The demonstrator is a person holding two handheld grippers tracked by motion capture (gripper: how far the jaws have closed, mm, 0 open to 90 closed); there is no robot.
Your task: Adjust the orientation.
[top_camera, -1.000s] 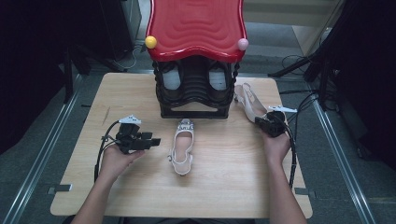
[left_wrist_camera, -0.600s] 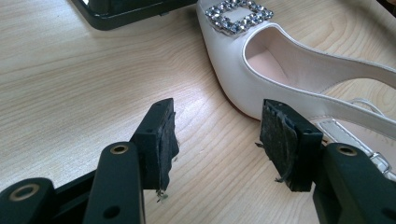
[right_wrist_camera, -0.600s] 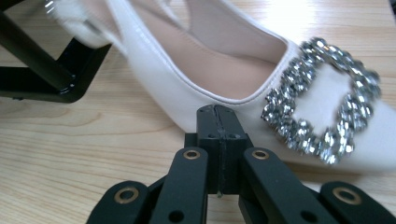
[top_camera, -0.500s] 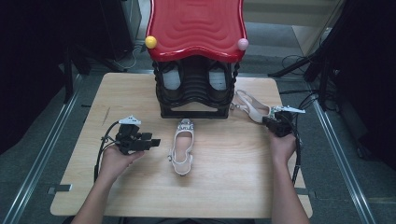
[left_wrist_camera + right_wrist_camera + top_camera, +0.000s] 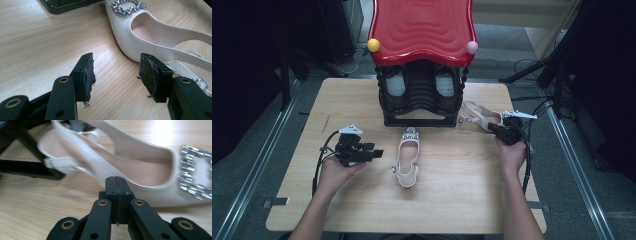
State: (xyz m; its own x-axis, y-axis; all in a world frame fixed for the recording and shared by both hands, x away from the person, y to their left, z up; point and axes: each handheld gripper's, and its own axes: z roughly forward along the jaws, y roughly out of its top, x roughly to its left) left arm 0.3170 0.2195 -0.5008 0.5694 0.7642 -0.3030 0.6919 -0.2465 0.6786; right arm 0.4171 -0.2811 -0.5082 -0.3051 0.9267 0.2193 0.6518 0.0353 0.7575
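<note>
From above, two pale shoes lie on the wooden worktop (image 5: 452,200) in front of a black shoe rack (image 5: 419,100) with a red wavy top (image 5: 422,30). One shoe (image 5: 407,160) sits in the middle, its toe toward the rack at 12 o'clock. The other shoe (image 5: 477,116) lies at the rack's right foot, at about 2 o'clock from the first.

The left gripper (image 5: 374,152) rests at 9 o'clock from the middle shoe, near it but not touching. The left gripper view shows more — its two black pads (image 5: 87,75) stand wide apart with only bare wood between them, and the shoe's sparkly buckle (image 5: 127,6) sits up at 1 o'clock.

The right gripper (image 5: 497,129) is just beside the second shoe. The right gripper view shows its jaws pressed tight together, holding nothing — the shoe (image 5: 140,170) lies right behind the tips, and whether they touch it I cannot tell.
</note>
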